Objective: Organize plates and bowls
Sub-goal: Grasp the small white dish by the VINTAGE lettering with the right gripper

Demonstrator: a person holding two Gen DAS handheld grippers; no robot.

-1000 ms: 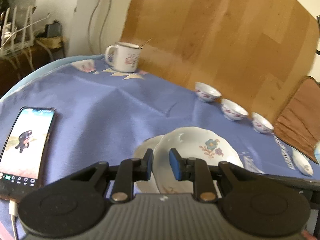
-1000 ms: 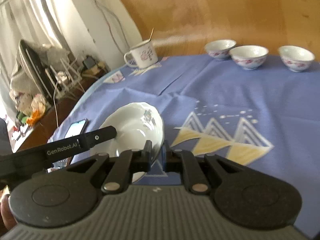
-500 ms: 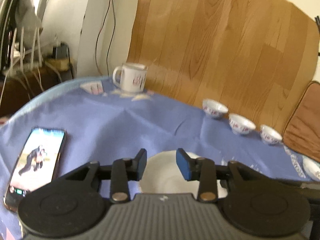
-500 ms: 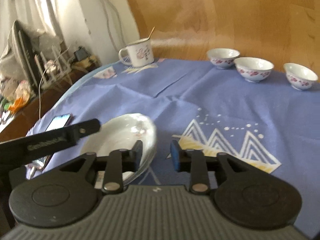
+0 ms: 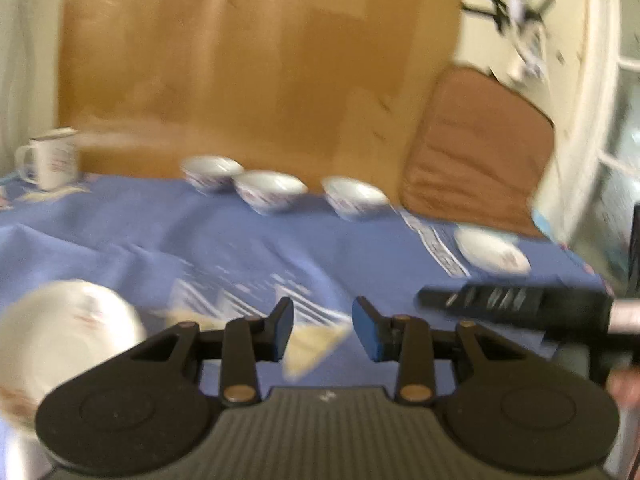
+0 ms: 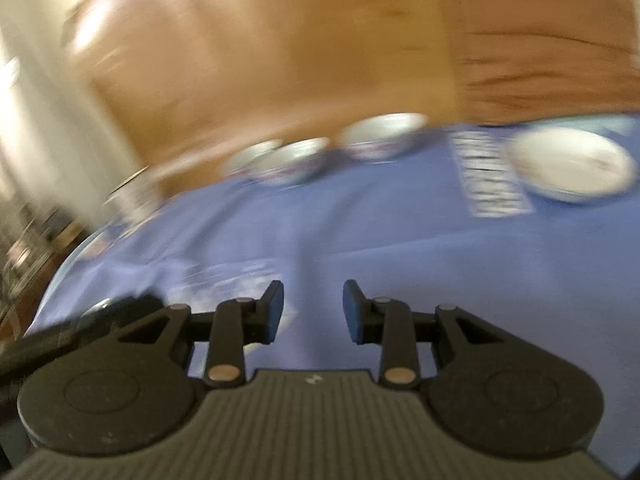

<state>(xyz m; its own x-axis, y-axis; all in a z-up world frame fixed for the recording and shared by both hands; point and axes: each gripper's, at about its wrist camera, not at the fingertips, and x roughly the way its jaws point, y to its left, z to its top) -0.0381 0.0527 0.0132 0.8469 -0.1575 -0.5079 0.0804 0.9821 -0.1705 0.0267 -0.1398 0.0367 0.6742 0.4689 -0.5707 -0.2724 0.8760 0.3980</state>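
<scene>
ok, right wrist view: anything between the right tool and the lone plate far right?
Only bare blue tablecloth between the right tool and the plate; a printed white band lies just left of it.

You've let go of the plates (image 5: pixel 60 344): both the left gripper (image 5: pixel 322 330) and right gripper (image 6: pixel 313 312) now gape empty, swung toward the far plate (image 6: pixel 572 164) at two o'clock.

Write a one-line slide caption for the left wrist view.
Open left gripper over the blue tablecloth, three small white bowls lined up behind, white plate at left.
</scene>
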